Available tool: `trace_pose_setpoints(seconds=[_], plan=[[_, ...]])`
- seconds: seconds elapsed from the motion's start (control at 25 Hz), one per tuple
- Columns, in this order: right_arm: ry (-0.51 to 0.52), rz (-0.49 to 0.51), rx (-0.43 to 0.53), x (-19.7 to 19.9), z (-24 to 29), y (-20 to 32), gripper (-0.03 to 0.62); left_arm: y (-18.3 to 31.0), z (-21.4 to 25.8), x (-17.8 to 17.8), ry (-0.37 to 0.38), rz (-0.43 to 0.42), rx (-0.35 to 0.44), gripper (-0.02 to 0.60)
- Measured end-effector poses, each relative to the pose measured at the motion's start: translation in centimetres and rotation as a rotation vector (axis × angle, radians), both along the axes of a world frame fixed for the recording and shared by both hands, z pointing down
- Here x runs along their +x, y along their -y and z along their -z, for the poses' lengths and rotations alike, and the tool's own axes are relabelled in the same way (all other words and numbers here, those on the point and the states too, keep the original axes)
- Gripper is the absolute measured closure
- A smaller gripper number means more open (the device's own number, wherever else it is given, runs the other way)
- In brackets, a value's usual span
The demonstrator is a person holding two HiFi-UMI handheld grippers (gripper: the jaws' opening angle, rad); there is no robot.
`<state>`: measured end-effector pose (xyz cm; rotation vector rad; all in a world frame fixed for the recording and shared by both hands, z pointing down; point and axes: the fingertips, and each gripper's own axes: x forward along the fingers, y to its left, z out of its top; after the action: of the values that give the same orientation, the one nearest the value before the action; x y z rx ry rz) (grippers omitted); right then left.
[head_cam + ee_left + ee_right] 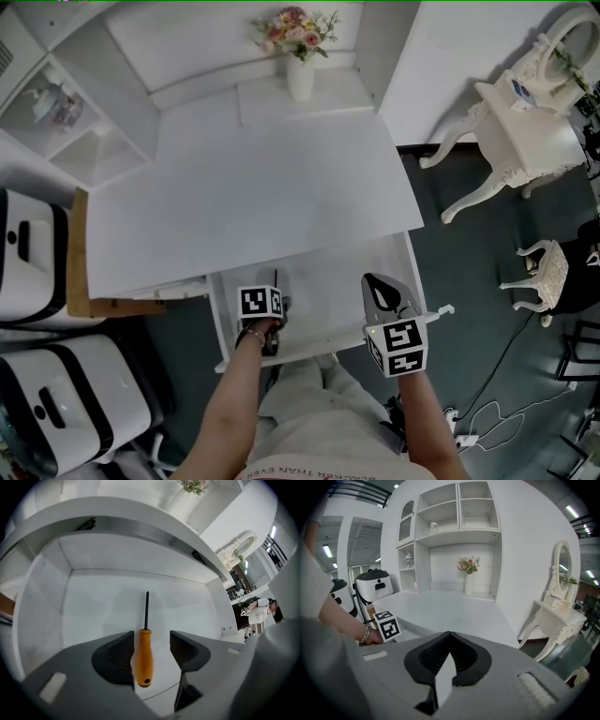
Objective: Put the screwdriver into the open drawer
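Left gripper view: screwdriver lies in drawer between wide-apart jaws of left gripper; right gripper closed.

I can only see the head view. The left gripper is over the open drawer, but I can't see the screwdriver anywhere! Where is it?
Observer: The orange-handled screwdriver with a thin black shaft lies flat on the white drawer's floor, between the left gripper's jaws.
Operator: Is it squeezing it?
Observer: No. The jaws stand apart, with a clear gap beside the handle.
Operator: And the right gripper?
Observer: The right gripper is shut, with nothing between its jaws.
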<state>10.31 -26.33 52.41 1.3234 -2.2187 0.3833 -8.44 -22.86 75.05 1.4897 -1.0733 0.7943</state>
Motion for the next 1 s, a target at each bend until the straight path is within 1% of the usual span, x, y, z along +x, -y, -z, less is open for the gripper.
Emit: trace_pose_setpoints(seconds=[0.16, 0.44, 0.56, 0.84, 1.0], plan=[[0.007, 0.016, 0.014, -0.1, 0.6, 0.1, 0.592, 0.0, 1.0, -0.4, 0.002, 0.021, 0.022, 0.322], [0.027, 0.042, 0.061, -1.2, 2.5, 0.7, 0.592, 0.2, 3.4, -0.7, 0.007, 0.029, 0.077, 0.333], [0.035, 0.058, 0.082, -1.7, 3.4, 0.9, 0.592, 0.4, 4.5, -0.8, 0.011, 0.035, 0.104, 0.339], [0.057, 0.076, 0.125, -2.2, 5.2, 1.5, 0.592, 1.2, 7.4, -1.1, 0.029, 0.018, 0.177, 0.35], [0.076, 0.081, 0.147, -2.3, 6.2, 2.0, 0.592, 1.6, 9.3, -1.5, 0.035, 0.029, 0.223, 0.359]])
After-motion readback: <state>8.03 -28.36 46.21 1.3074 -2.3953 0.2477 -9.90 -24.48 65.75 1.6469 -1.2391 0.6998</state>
